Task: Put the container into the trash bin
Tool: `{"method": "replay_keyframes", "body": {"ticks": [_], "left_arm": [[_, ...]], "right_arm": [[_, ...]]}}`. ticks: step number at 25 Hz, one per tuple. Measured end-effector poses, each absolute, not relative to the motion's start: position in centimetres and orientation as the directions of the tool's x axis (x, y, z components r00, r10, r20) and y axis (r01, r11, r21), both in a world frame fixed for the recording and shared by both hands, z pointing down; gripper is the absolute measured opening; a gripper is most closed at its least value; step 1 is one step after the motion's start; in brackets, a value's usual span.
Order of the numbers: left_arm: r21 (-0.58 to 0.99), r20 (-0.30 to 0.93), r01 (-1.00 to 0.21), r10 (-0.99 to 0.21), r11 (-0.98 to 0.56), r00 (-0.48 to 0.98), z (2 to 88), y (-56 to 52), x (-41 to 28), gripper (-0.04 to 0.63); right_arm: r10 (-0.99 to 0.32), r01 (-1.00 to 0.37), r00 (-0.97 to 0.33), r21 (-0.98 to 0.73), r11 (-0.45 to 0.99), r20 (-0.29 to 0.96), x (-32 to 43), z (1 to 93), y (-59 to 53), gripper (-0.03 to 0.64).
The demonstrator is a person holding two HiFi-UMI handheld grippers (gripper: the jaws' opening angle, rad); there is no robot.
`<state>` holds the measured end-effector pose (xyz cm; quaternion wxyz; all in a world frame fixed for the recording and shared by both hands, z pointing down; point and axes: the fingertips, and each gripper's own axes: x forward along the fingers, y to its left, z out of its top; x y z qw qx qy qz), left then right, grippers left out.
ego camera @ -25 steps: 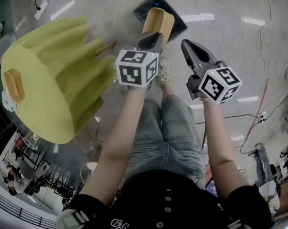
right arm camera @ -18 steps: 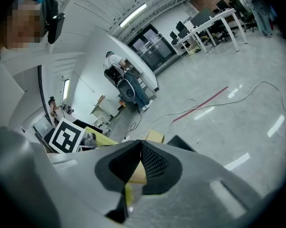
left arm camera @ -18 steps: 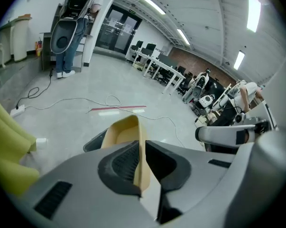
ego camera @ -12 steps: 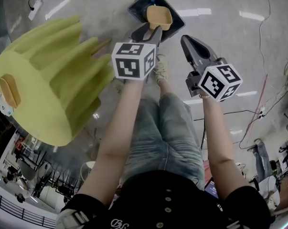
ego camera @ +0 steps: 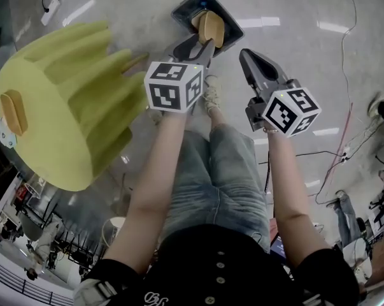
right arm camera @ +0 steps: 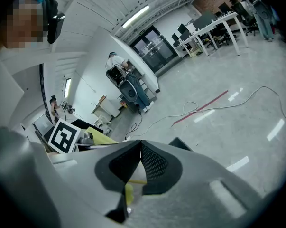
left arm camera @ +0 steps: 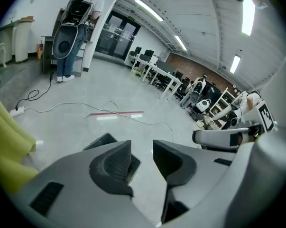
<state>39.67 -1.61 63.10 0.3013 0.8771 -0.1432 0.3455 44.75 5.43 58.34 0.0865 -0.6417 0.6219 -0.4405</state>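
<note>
On a grey polished floor (ego camera: 293, 5), the tan container (ego camera: 211, 27) sits tilted inside the dark trash bin (ego camera: 228, 23). The left gripper (left arm camera: 142, 148) hangs near it, jaws wide apart and empty. The right gripper (right arm camera: 140, 148) is closed on nothing.

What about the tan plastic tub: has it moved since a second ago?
Yes. The tan plastic tub has left the left tongs and gone down into the dark square trash bin on the floor; those tongs stand open and empty.
</note>
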Motion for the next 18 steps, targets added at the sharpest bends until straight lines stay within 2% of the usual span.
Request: {"method": "replay_keyframes", "body": {"ticks": [7, 18], "left_arm": [[0.408, 0.687, -0.425, -0.036, -0.808, 0.726, 59.8, -0.5, 38.2, 0.127], [0.417, 0.598, -0.438, -0.123, -0.796, 0.792, 52.9, -1.6, 35.2, 0.127]], "right_arm": [[-0.876, -0.754, -0.205, -0.641, -0.144, 0.437, 43.4, 55.2, 5.3, 0.003], [-0.89, -0.776, -0.208, -0.623, -0.102, 0.405, 40.6, 50.5, 4.3, 0.003]]}}
